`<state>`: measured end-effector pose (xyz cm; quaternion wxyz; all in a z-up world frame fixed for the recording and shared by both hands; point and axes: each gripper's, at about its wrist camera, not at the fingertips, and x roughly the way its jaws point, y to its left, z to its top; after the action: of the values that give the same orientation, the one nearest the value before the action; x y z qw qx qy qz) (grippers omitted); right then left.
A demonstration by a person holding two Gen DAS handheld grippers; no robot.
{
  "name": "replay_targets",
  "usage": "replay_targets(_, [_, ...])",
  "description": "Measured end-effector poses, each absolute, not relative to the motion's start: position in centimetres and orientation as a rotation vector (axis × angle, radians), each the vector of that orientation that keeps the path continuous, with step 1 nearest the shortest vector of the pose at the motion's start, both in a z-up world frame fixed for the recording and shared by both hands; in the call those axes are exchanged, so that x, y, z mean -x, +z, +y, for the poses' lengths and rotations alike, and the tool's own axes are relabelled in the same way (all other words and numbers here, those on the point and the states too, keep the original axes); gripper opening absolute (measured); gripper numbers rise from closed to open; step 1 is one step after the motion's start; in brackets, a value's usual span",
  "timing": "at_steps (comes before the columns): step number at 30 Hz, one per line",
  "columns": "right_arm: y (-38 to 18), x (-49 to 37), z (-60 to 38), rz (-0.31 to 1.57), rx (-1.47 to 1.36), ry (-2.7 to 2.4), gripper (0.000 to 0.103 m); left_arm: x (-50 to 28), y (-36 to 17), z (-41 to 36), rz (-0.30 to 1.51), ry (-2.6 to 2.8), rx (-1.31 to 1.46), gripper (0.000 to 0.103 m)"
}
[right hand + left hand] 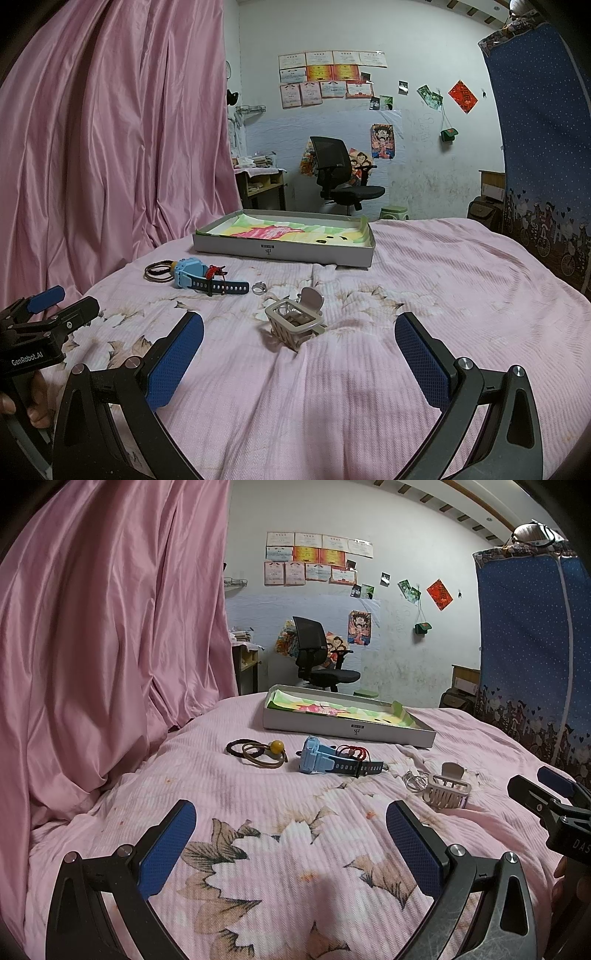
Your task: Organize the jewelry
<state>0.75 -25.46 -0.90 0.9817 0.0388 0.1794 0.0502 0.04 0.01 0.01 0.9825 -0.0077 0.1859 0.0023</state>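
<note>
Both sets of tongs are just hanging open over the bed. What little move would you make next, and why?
Probably ease the right tongs forward and down around the beige hair claw. It lies on the bedspread straight ahead of them, closer than the blue watch, ring or hair ties. Both tongs are open and empty, and the shallow box behind holds none of these items yet.

On the pink quilted bed (424, 266), a shallow grey cardboard box (284, 251) is sitting farthest back; before it, left to right, are lying hair ties (159, 272), a blue watch (207, 281), a silver ring (259, 287) and a beige hair clip (295, 321).
</note>
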Motion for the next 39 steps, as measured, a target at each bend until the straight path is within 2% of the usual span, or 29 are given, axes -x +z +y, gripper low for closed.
replay_targets(26, [-0.4, -1.1, -25.6, 0.355, -0.064, 0.103, 0.102, 0.4, -0.7, -1.2, 0.372, 0.011, 0.007, 0.103])
replay_targets(39, [0.3, -5.9, -26.3, 0.441, -0.019, 0.163, 0.102, -4.3, 0.1, -0.9, 0.480, -0.038, 0.000, 0.103])
